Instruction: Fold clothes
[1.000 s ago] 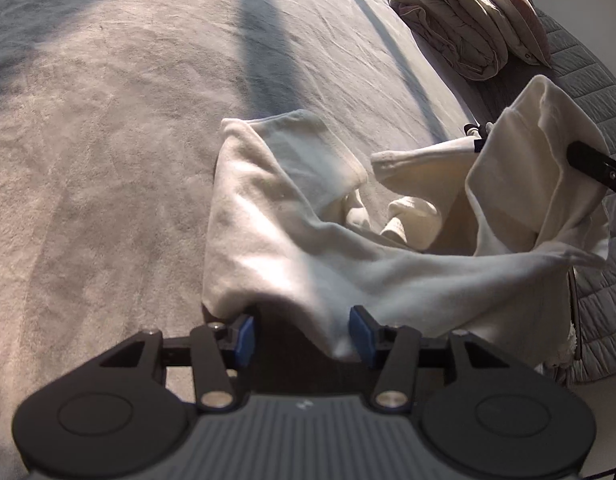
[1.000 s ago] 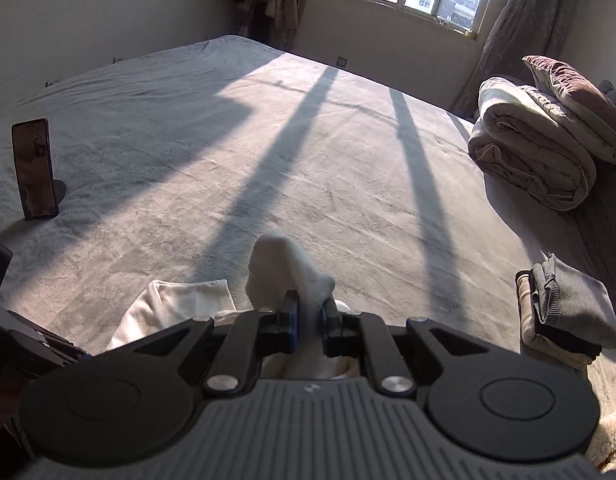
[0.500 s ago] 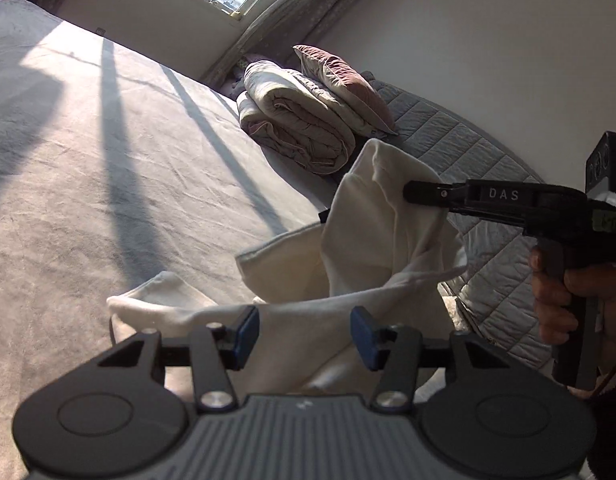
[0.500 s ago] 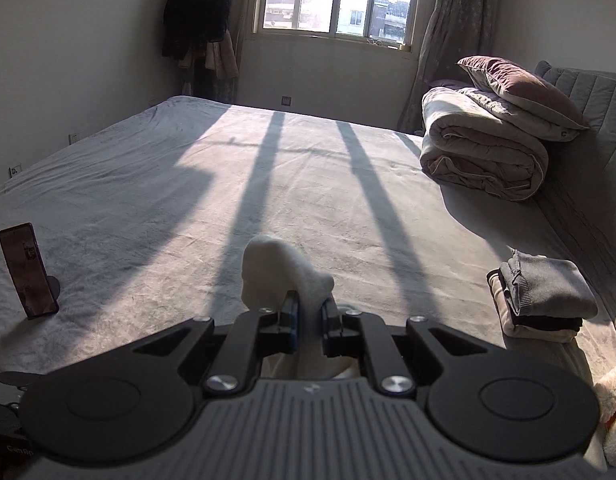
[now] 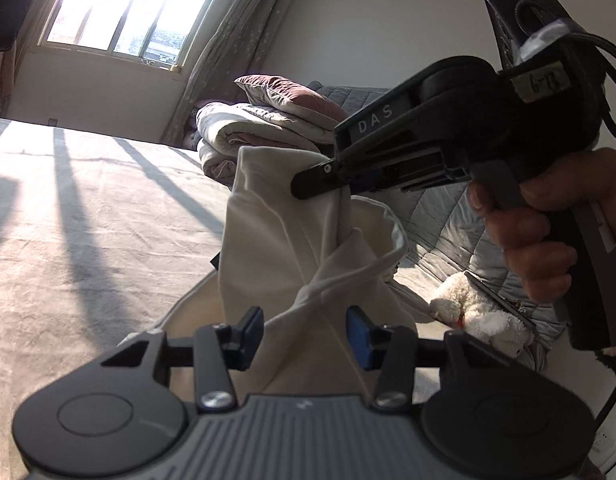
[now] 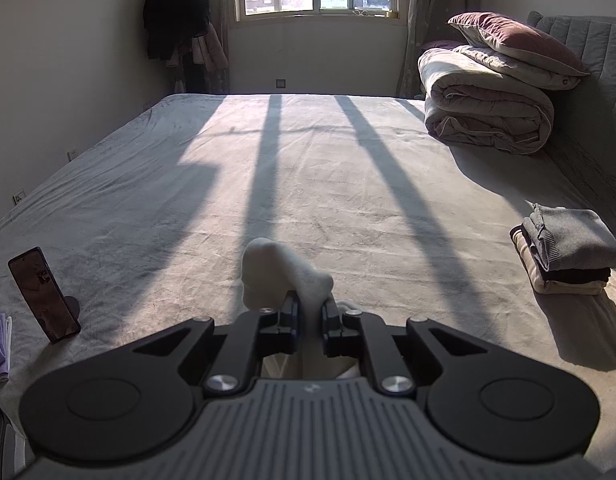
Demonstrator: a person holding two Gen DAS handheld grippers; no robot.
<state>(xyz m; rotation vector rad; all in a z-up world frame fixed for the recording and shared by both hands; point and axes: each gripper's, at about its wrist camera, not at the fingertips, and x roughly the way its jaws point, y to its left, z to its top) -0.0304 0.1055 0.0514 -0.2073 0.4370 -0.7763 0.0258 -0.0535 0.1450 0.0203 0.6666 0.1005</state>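
A cream garment (image 5: 291, 240) hangs in the air over the bed. My right gripper (image 6: 308, 312) is shut on a bunched fold of the cream garment (image 6: 275, 268) and holds it up; it also shows in the left wrist view (image 5: 328, 180), pinching the cloth's top. My left gripper (image 5: 303, 328) is open, its blue pads on either side of a hanging fold low on the garment. The cloth's lower part is hidden behind the left gripper body.
The grey bed (image 6: 267, 184) stretches toward the window. A rolled duvet with pillows (image 6: 488, 112) lies at the far right. A stack of folded clothes (image 6: 568, 252) sits at the right edge. A phone on a stand (image 6: 43, 296) is at left. A white plush toy (image 5: 480, 316) lies near the headboard.
The right gripper has lifted the garment off the bed. The left gripper has tilted up and moved closer to the hanging cloth, still open.
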